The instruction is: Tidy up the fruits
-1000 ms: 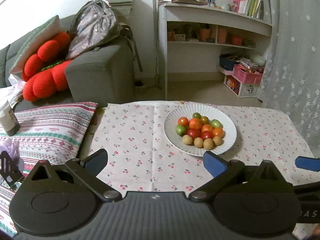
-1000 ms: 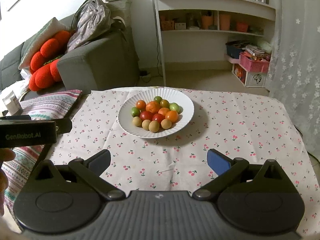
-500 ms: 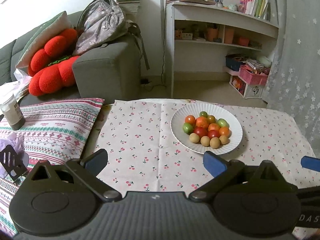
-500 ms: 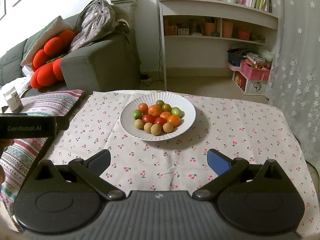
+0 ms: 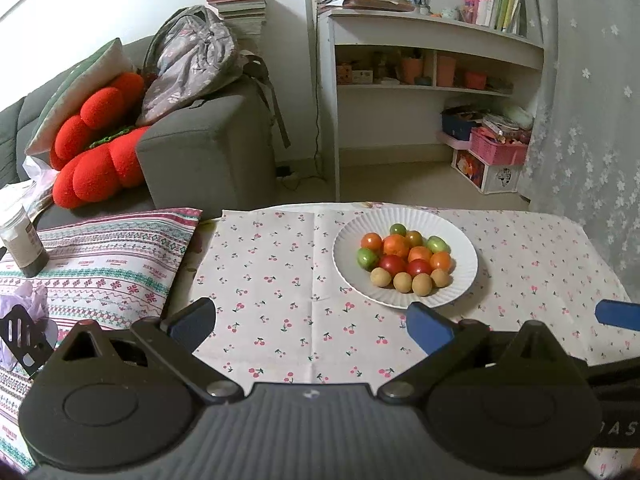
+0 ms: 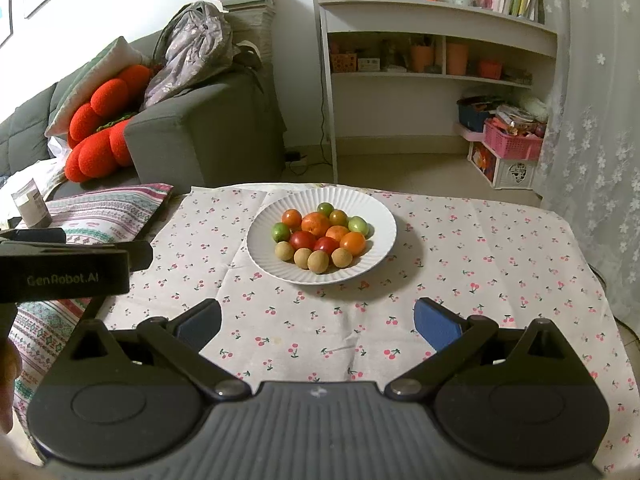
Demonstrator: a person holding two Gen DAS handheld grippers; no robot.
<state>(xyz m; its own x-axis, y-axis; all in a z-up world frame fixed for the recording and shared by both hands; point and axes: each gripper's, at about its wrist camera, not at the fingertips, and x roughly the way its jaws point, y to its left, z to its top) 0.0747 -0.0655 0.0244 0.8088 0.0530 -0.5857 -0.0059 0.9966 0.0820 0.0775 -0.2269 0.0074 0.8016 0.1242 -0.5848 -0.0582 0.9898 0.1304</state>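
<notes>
A white paper plate (image 5: pixel 464 240) (image 6: pixel 380 220) stands on the cherry-print tablecloth (image 5: pixel 280 276) (image 6: pixel 460 256). It holds several small fruits: orange, red and green ones (image 5: pixel 396 245) (image 6: pixel 316 224) and tan ones (image 5: pixel 403 282) (image 6: pixel 318 261) along the near edge. My left gripper (image 5: pixel 310 326) is open and empty, near and left of the plate. My right gripper (image 6: pixel 318 320) is open and empty, just short of the plate. The left gripper's body shows at the left of the right wrist view (image 6: pixel 64 276).
A patterned cloth (image 5: pixel 100 264) with a jar (image 5: pixel 22 244) lies left of the table. A grey sofa (image 5: pixel 208 148) with red cushions (image 5: pixel 96 152) stands behind, a white shelf unit (image 5: pixel 432 80) at the back, a lace curtain (image 5: pixel 592 120) on the right.
Both grippers have pulled up and back a little, so the plate sits slightly farther and lower in view. Both stay open; the fruits have not moved.
</notes>
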